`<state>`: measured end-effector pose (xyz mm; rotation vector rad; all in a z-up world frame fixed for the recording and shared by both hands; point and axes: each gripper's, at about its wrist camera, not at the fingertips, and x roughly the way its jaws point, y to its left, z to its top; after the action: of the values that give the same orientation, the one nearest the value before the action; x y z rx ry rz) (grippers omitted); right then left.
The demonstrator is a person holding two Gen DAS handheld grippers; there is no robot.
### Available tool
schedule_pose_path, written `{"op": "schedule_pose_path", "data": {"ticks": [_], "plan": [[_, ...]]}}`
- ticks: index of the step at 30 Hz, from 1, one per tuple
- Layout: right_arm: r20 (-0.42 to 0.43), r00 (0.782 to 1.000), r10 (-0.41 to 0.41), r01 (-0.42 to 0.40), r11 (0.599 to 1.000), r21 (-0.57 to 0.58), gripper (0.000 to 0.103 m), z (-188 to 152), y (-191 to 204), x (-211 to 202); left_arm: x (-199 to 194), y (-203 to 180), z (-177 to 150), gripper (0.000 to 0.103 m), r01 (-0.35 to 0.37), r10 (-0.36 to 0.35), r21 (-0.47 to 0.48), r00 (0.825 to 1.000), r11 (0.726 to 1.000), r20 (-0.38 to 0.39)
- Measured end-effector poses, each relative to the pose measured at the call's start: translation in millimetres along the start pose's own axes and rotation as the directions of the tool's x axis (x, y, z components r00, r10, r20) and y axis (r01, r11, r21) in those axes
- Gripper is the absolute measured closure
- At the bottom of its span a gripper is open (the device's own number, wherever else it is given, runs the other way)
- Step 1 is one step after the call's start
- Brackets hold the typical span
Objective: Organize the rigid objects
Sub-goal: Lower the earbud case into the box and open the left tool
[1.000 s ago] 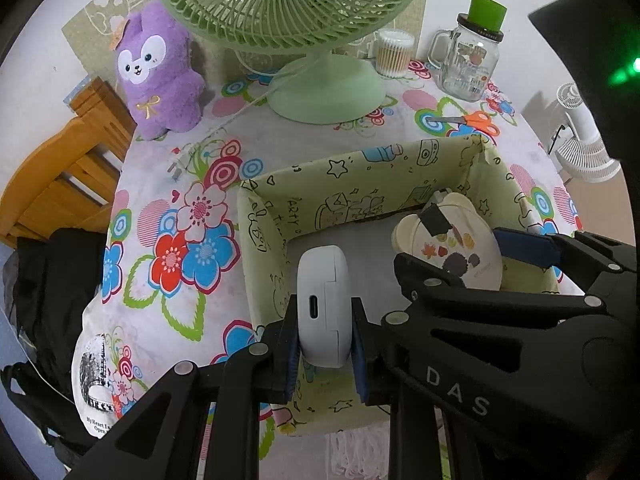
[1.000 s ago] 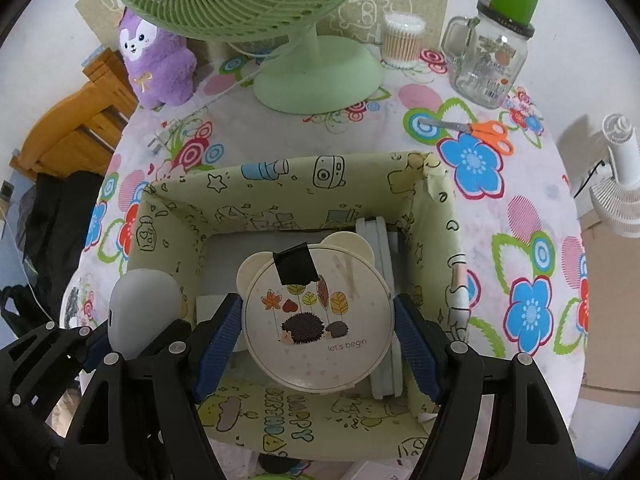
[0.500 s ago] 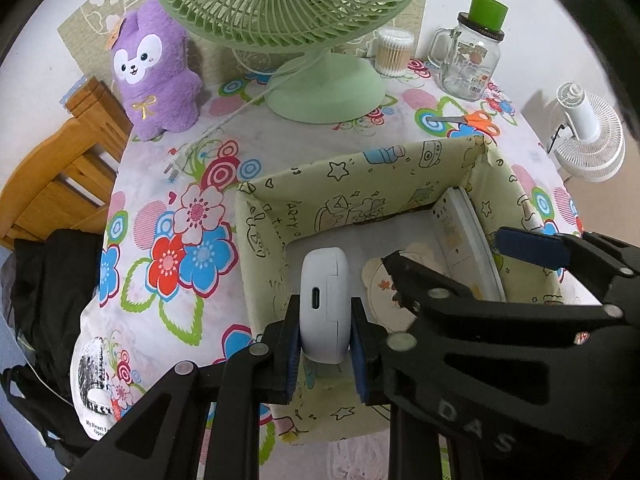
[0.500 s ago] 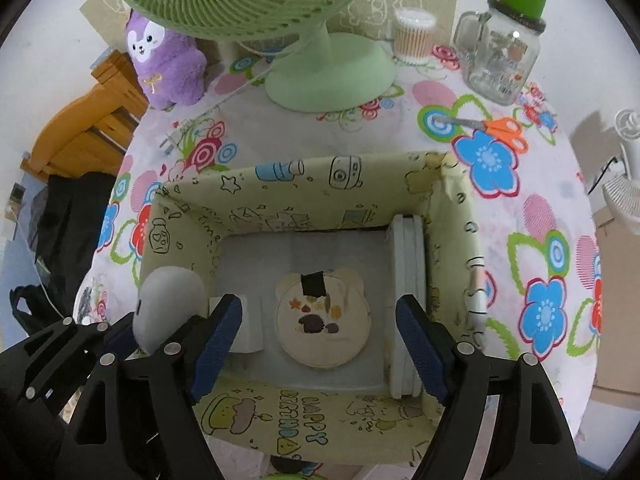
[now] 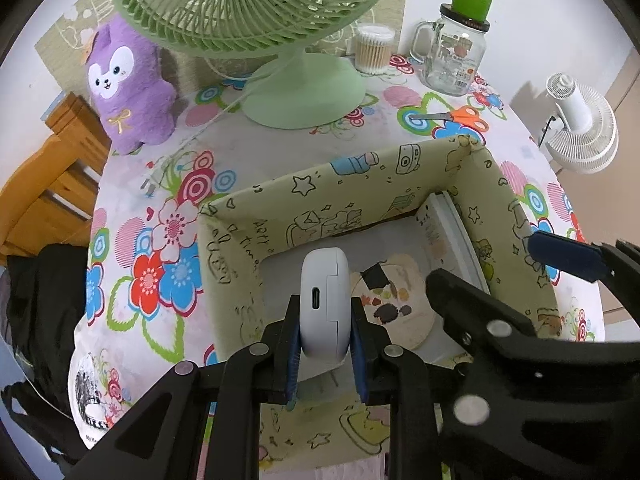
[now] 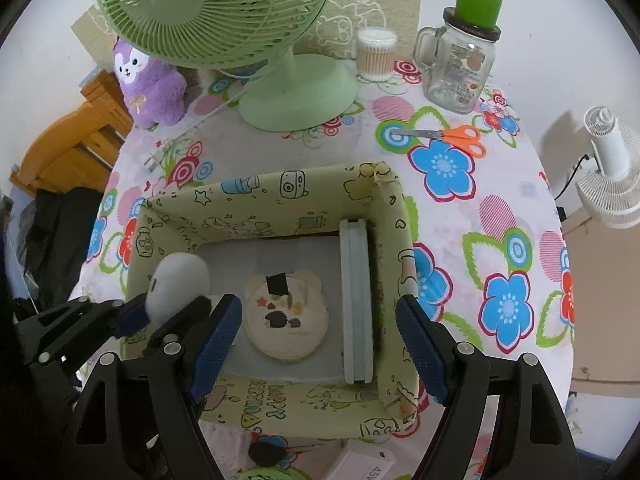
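Looking down into a yellow-green printed box on a flowered tablecloth. On the box floor, a round bear-eared tin with a hedgehog picture, lying flat. Along the right wall, a flat white case standing on edge. Right gripper above the near side, blue pads wide apart with nothing between them. At near left, left gripper clamped on a white rounded device. Beyond the box: green desk fan, purple plush toy, cotton-swab tub, glass mug jar with green lid, orange scissors.
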<state>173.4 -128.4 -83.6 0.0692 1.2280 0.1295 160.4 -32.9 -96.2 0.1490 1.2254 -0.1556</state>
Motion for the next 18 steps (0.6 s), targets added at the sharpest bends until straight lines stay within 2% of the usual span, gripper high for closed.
{"op": "schedule_pose_path", "data": {"ticks": [12,14,15,18], "plan": [[-0.018,0.999,0.032,-0.031,0.999,0.041,0.021,2.8,-4.4,7.4,17.6,9.6,9.7,0.082,-0.036,0.036,-0.011,0.999,0.999,-0.001],[-0.02,0.999,0.035,-0.034,0.998,0.045,0.021,3.7,-4.7,8.3,18.0,10.2,10.6,0.073,-0.04,0.04,-0.01,0.999,0.999,0.007],[-0.021,0.999,0.037,-0.036,0.998,0.05,0.021,4.4,-5.2,9.0,17.6,10.8,11.2,0.064,-0.045,0.045,-0.011,0.999,0.999,0.013],[-0.025,0.999,0.043,-0.041,0.998,0.057,0.021,5.6,-5.5,10.6,17.0,12.3,11.9,0.061,-0.048,0.048,-0.012,0.999,0.999,0.015]]}}
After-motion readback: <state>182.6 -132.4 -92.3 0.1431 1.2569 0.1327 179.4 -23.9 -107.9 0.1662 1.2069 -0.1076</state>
